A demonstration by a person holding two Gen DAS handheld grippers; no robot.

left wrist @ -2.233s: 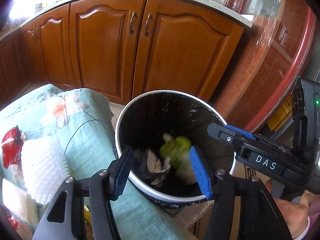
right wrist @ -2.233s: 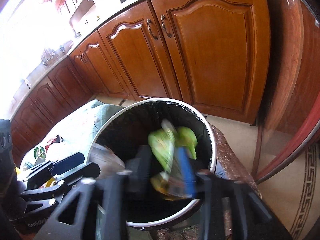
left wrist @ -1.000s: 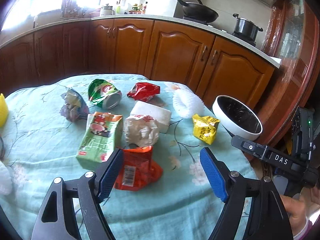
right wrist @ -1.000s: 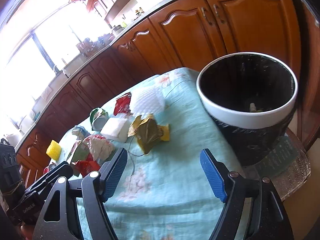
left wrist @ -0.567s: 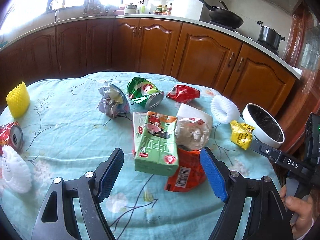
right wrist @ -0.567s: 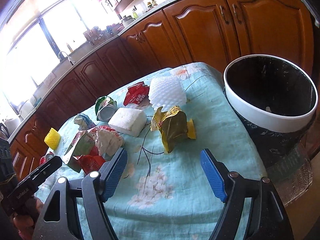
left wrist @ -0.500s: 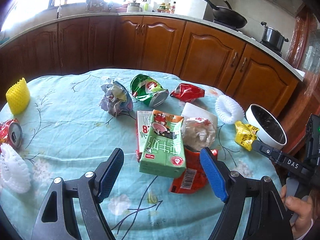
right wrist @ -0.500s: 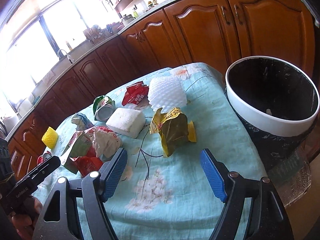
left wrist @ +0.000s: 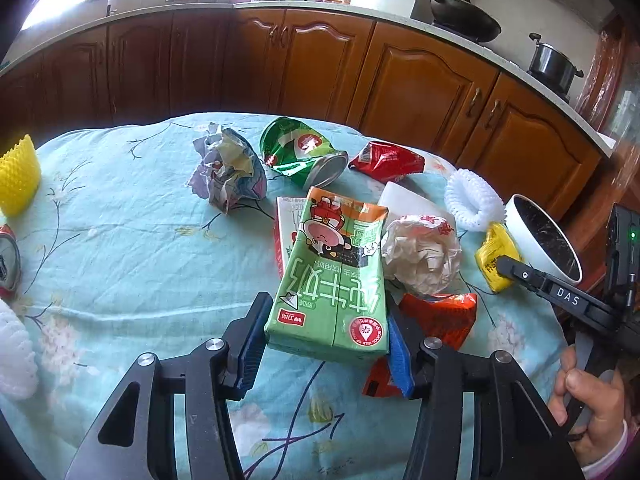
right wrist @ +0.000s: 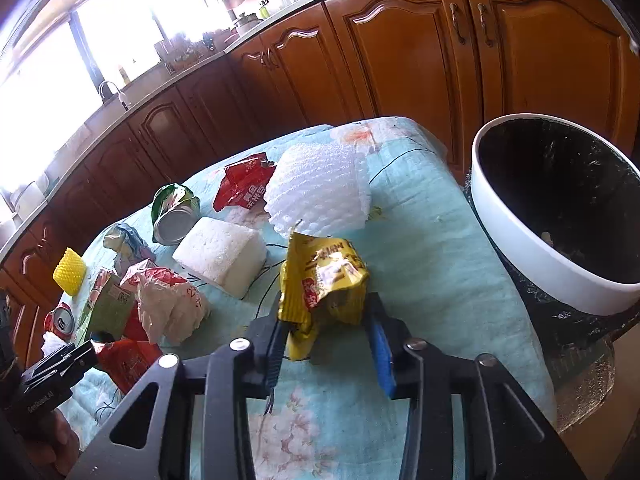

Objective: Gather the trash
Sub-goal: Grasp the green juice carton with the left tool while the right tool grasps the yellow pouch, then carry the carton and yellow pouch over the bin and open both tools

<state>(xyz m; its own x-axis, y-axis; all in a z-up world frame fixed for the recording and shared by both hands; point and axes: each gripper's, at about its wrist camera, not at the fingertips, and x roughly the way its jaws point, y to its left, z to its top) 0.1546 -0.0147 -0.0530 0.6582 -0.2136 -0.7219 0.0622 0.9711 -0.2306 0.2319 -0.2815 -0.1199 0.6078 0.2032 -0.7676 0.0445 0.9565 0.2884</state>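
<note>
Both hands were at the pick-up step of the trash collection, each closing on its own piece. The left gripper pointed steeply down at the table, and its jaws were closing around the near end of the flattened green milk carton with a cartoon print. The blue pads stood at the carton's two sides, touching or all but touching; a firm clamp could not be confirmed. The carton lay on the pale blue flowered tablecloth, well left of the white-rimmed trash bin lined with a black bag, which stood past the table's right edge.

The right gripper pointed down just as steeply, and its jaws were closing on the crumpled yellow foil snack wrapper. The wrapper sat between the pads and looked touched by the left one; the right pad seemed just short of it. It lay just left of the same bin, much nearer to it than the carton.

The next move seemed to call for finishing both closures until the pads bit, then lifting clear of the cloth and carrying each piece over the bin's rim before letting go. The carton partly overlapped a red foil wrapper and touched a crumpled white paper ball, so a straight lift might drag those along.
</note>
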